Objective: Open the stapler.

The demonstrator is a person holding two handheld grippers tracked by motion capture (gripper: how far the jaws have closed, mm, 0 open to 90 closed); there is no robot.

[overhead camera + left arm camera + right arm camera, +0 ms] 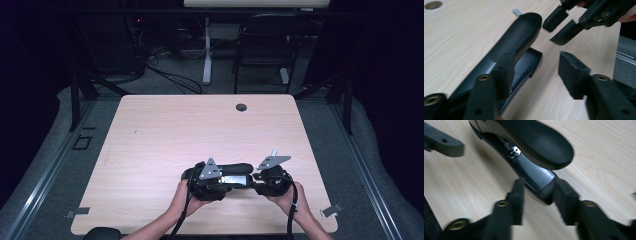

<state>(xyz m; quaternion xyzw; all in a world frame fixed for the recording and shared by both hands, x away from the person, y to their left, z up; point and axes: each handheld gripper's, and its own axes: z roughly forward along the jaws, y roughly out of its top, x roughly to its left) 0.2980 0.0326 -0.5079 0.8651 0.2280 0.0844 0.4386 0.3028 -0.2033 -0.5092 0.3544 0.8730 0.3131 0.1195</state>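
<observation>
A black stapler (pixel 227 170) lies on the wooden table (pixel 165 130) near its front edge, with its top arm lifted a little off the dark base. My left gripper (pixel 226 184) is open. In the left gripper view its left pad (pixel 503 80) rests against the stapler's (pixel 509 50) side, and bare table shows between the jaws. My right gripper (pixel 255 178) is open too, and the front tip of the stapler's base (pixel 544 187) sits between its two pads. The right gripper (pixel 559 27) faces my left one from the upper right.
A round cable hole (pixel 241 107) sits at the table's far edge. Metal clips (pixel 330 211) stick out at the front corners. A black chair (pixel 265 40) and a desk leg stand on the floor beyond. One jaw of the left gripper (pixel 444 143) shows at upper left.
</observation>
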